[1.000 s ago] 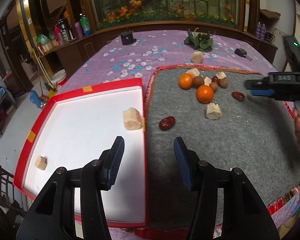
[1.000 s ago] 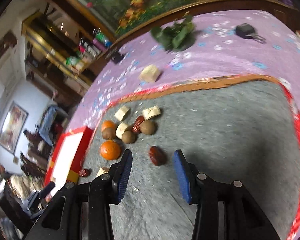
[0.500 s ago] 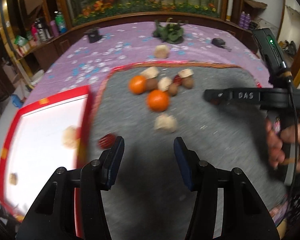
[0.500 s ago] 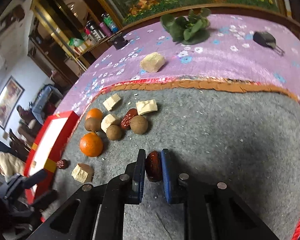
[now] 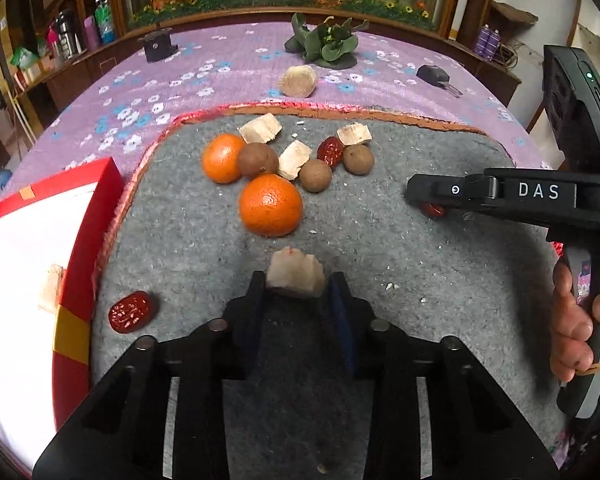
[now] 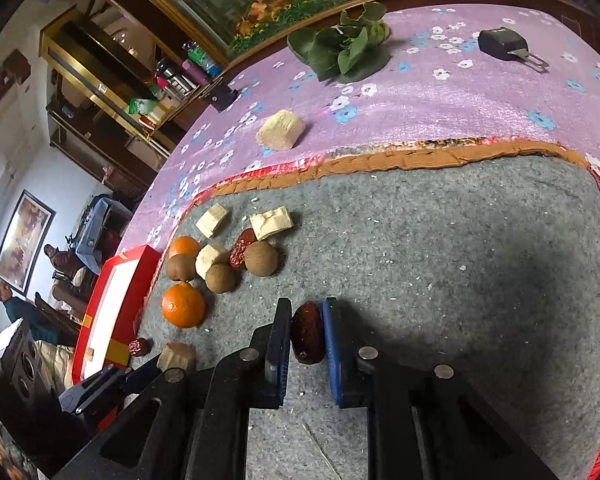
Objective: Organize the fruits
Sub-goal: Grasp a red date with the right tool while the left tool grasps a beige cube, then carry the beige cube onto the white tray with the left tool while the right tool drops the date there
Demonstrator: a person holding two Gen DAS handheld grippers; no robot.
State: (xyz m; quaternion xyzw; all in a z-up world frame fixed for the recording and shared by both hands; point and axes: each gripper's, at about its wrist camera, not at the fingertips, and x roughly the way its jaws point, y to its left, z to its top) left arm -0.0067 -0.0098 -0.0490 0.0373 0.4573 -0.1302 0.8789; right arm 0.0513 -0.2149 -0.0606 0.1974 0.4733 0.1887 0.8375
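Note:
My left gripper (image 5: 298, 290) is shut on a pale sugarcane chunk (image 5: 296, 274) low on the grey felt mat (image 5: 380, 248). My right gripper (image 6: 306, 320) is shut on a dark red date (image 6: 308, 338) on the same mat; it shows from the side in the left wrist view (image 5: 420, 196). Ahead lie two oranges (image 5: 271, 205), three brown longans (image 5: 315, 175), more pale chunks (image 5: 260, 127) and a date (image 5: 330, 151). Another date (image 5: 131, 312) lies by the red-rimmed white tray (image 5: 80, 240).
The tray holds a pale chunk (image 5: 50, 288). On the purple flowered cloth beyond the mat are a loose chunk (image 5: 298, 80), a green leafy plant (image 5: 326, 42), a black key fob (image 5: 434, 74) and a small black box (image 5: 158, 44).
My left gripper swung right from the tray to the mat and closed on the pale chunk. My right gripper closed on the date and still holds it.

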